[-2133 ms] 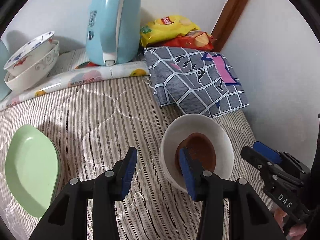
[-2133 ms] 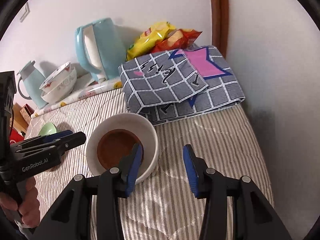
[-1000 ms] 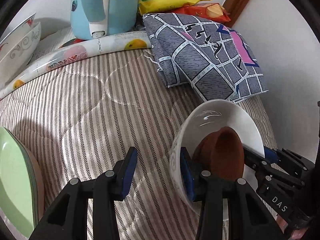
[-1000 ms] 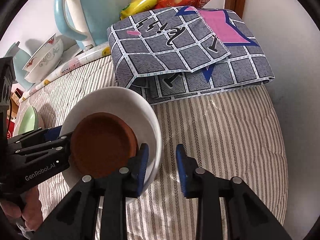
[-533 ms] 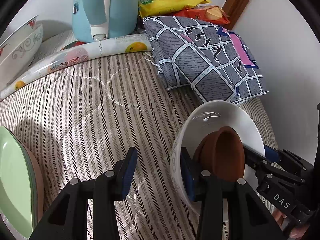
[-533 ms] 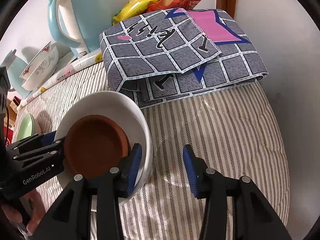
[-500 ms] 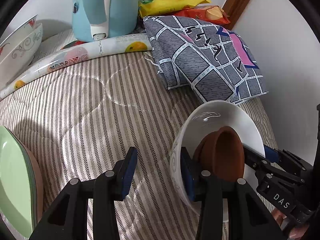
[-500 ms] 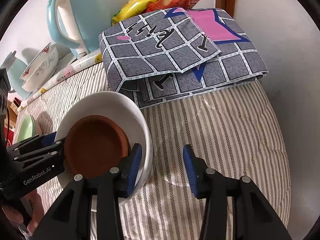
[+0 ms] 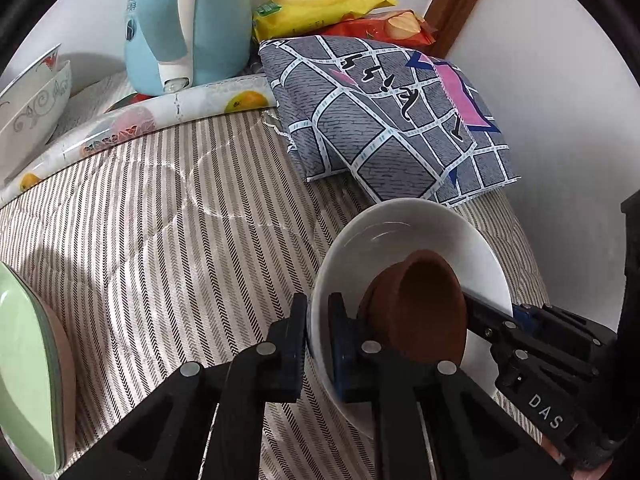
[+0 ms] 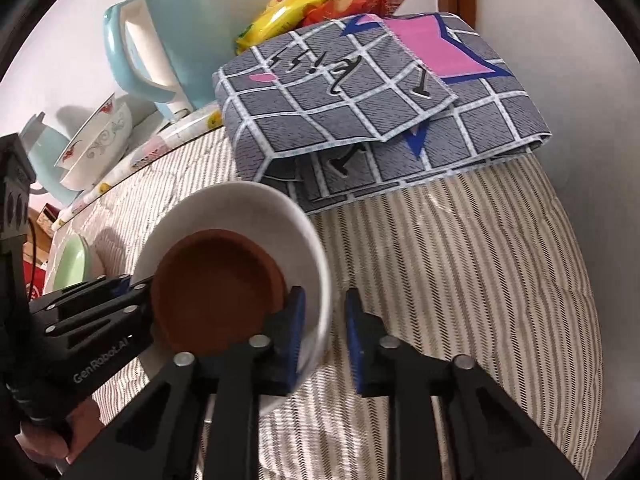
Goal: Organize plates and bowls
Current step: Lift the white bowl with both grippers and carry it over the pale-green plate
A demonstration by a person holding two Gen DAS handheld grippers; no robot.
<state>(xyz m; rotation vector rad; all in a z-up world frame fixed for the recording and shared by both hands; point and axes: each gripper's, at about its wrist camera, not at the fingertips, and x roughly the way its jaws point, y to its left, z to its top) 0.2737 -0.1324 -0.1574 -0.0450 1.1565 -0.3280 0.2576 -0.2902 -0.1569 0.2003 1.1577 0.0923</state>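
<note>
A white bowl (image 9: 404, 232) with a brown saucer (image 9: 424, 312) inside it is tilted above the striped quilt. My left gripper (image 9: 318, 344) is shut on the bowl's near rim. The bowl (image 10: 248, 208) and saucer (image 10: 216, 284) also show in the right wrist view. My right gripper (image 10: 324, 336) straddles the bowl's right rim with its jaws a little apart. A green plate (image 9: 24, 360) lies at the left edge. Two stacked patterned bowls (image 9: 28, 104) stand at the back left.
A light blue kettle (image 9: 184, 24) stands at the back. A folded grey checked cloth (image 9: 384, 116) lies by the wall, with snack bags (image 9: 320, 4) behind it. A rolled fruit-print mat (image 9: 132, 124) lies along the quilt's far edge.
My left gripper has closed onto the bowl's rim. The bowl with the saucer has tilted and lifted. My right gripper's jaws have narrowed around the opposite rim.
</note>
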